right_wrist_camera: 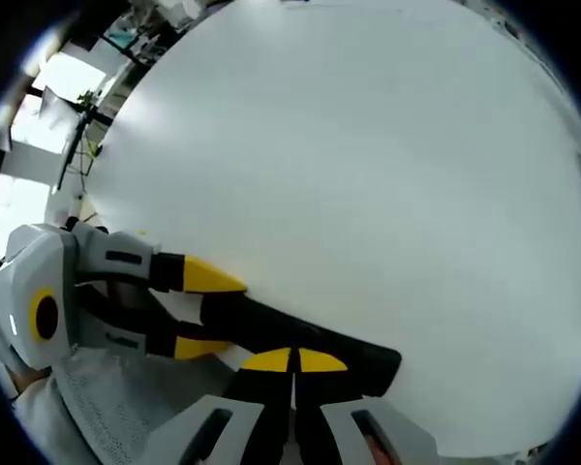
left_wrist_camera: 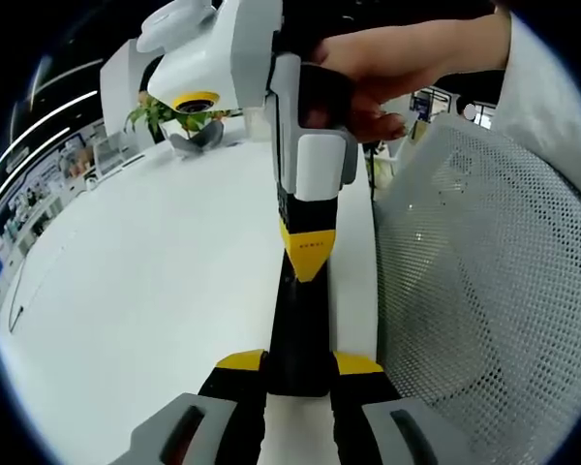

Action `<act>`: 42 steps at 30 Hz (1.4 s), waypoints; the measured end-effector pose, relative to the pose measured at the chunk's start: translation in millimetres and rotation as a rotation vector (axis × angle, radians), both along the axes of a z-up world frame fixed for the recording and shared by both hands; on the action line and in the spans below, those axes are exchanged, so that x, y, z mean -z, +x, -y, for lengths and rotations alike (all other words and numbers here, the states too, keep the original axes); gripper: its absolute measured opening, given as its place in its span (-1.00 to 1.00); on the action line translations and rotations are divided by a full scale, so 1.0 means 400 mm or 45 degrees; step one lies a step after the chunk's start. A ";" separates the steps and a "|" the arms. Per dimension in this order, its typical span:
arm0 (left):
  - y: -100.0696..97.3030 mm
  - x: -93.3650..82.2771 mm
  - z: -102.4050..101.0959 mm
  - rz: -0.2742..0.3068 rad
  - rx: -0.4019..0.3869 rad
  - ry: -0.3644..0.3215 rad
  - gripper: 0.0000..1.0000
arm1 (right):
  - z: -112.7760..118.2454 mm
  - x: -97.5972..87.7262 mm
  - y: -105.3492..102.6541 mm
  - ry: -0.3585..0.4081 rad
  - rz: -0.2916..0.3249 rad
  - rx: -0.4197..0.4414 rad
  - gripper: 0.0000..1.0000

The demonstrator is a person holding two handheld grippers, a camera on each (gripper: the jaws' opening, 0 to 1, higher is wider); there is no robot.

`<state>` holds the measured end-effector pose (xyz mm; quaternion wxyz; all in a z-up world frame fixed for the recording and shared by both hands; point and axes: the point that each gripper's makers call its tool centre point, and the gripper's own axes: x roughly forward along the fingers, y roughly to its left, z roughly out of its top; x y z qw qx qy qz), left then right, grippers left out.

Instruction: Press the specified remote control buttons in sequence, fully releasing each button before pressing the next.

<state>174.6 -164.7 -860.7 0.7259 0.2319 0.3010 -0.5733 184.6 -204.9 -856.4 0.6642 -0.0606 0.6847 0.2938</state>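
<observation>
A long black remote (left_wrist_camera: 296, 315) lies lengthwise over the white table (left_wrist_camera: 155, 291), and its buttons are too dark to make out. My left gripper (left_wrist_camera: 300, 362) is shut on its near end, one yellow tip on each side. My right gripper (left_wrist_camera: 308, 250), held by a hand (left_wrist_camera: 378, 77), comes down from above with its yellow tips pressed together on the remote's top face. In the right gripper view, the right gripper (right_wrist_camera: 294, 360) is shut with its tips on the remote (right_wrist_camera: 271, 325). The left gripper (right_wrist_camera: 208, 312) clamps the remote from the left.
A white mesh chair back (left_wrist_camera: 484, 281) stands close on the right of the table edge. A potted plant (left_wrist_camera: 165, 114) and a grey object sit at the table's far end. The wide white tabletop (right_wrist_camera: 368, 174) stretches beyond the remote.
</observation>
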 end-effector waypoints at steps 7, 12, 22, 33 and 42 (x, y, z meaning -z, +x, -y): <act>0.000 0.001 0.000 0.000 0.006 -0.001 -0.52 | 0.000 0.001 0.000 -0.022 0.028 -0.016 -1.00; 0.000 0.002 0.001 -0.002 0.008 0.000 -0.52 | 0.002 0.002 0.002 -0.014 0.026 0.008 -1.00; 0.001 0.002 0.001 -0.003 0.005 0.000 -0.52 | 0.004 -0.007 -0.005 0.013 -0.016 0.038 -1.00; 0.000 0.001 0.001 -0.001 0.008 0.002 -0.52 | 0.014 -0.019 -0.021 0.027 -0.055 0.035 -1.00; 0.000 0.001 0.000 -0.001 0.008 0.001 -0.52 | 0.005 -0.004 -0.028 0.008 -0.050 -0.001 -1.00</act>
